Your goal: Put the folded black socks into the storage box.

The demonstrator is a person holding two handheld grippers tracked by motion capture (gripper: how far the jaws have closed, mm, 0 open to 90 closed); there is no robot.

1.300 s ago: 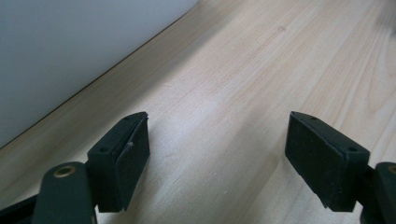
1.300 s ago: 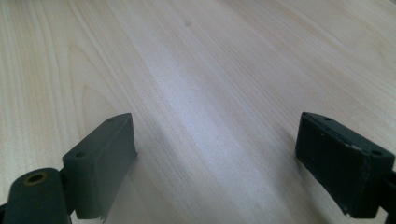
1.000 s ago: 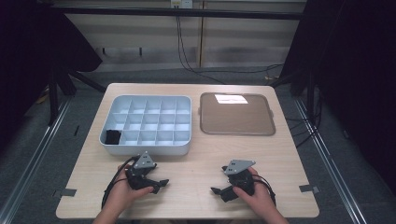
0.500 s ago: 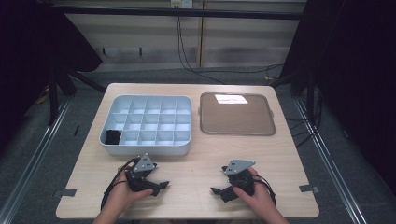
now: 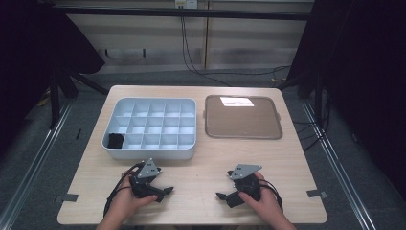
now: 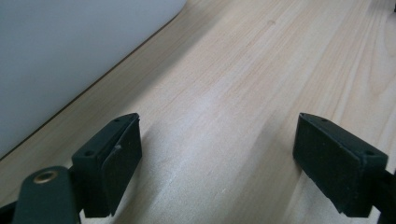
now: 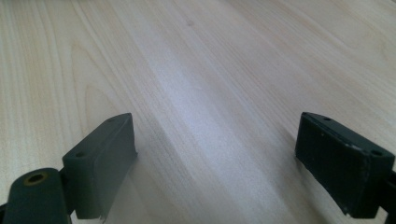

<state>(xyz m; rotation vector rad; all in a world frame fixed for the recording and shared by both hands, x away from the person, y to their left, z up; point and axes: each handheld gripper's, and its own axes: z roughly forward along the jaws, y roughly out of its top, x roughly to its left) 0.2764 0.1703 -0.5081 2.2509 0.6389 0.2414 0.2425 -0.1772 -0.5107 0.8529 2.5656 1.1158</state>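
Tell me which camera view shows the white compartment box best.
The high view: the white compartment box shows whole, with its grid and a black item in the near left cell. The left gripper view shows part of one outer wall.

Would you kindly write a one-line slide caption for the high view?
Two hand-held grippers, left and right, rest open on a wooden table before a compartment tray and a brown tray.

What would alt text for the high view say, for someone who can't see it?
Two hands rest on a wooden table, each holding a gripper with open jaws: left gripper, right gripper. Behind them sit a white divided tray with a black item in one corner compartment, and a brown tray.
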